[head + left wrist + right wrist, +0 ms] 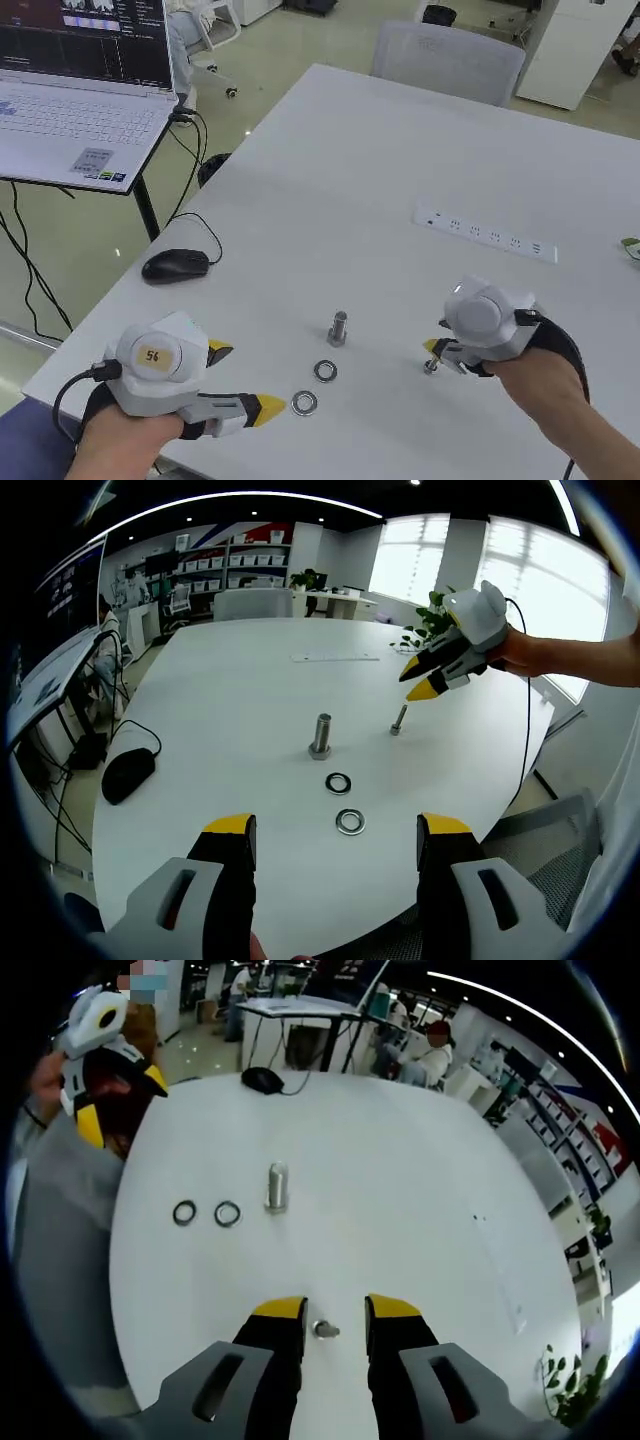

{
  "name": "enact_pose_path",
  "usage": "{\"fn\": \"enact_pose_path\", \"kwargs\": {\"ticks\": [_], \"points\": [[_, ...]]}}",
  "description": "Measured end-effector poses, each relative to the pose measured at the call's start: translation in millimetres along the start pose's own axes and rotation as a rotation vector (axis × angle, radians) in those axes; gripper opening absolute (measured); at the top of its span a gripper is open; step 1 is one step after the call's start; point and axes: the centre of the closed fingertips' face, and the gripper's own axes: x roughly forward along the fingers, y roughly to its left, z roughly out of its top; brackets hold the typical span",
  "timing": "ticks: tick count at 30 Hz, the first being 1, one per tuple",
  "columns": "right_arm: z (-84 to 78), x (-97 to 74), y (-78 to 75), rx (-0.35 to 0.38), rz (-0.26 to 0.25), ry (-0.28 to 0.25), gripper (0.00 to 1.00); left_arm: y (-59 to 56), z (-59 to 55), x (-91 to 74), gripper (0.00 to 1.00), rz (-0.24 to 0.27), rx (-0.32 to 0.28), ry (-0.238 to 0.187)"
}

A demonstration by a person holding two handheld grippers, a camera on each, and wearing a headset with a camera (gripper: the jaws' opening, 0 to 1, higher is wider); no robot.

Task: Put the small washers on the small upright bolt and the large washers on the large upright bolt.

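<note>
The large bolt (338,328) stands upright mid-table, with two washers (325,371) (304,403) flat on the table just in front of it. My left gripper (245,380) is open at the near edge, its tips beside the nearer washer (350,822). The small bolt (431,366) stands to the right. My right gripper (440,350) hovers just over it, and the small bolt (322,1329) shows in the narrow gap between the jaws, untouched. In the left gripper view, the right gripper (420,678) sits above the small bolt (399,720).
A black mouse (176,266) with its cable lies at the left edge. A white power strip (485,232) lies at the far right. A laptop (80,100) sits on a side stand at left. A grey chair (447,60) stands behind the table (380,180).
</note>
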Motion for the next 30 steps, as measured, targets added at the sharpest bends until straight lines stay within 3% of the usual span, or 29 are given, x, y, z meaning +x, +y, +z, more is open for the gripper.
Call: {"fn": "enact_pose_path", "kwargs": {"ticks": [12,30], "points": [[34.1,5.1,25.0,-0.073,0.068,-0.041,0.24,2.5,4.4,-0.7,0.64,0.004,-0.003,-0.013],[53.9,46.4,78.2,-0.194,0.264,0.015,0.24,7.0,3.1,-2.4,0.64,0.011,-0.016,-0.02]]}}
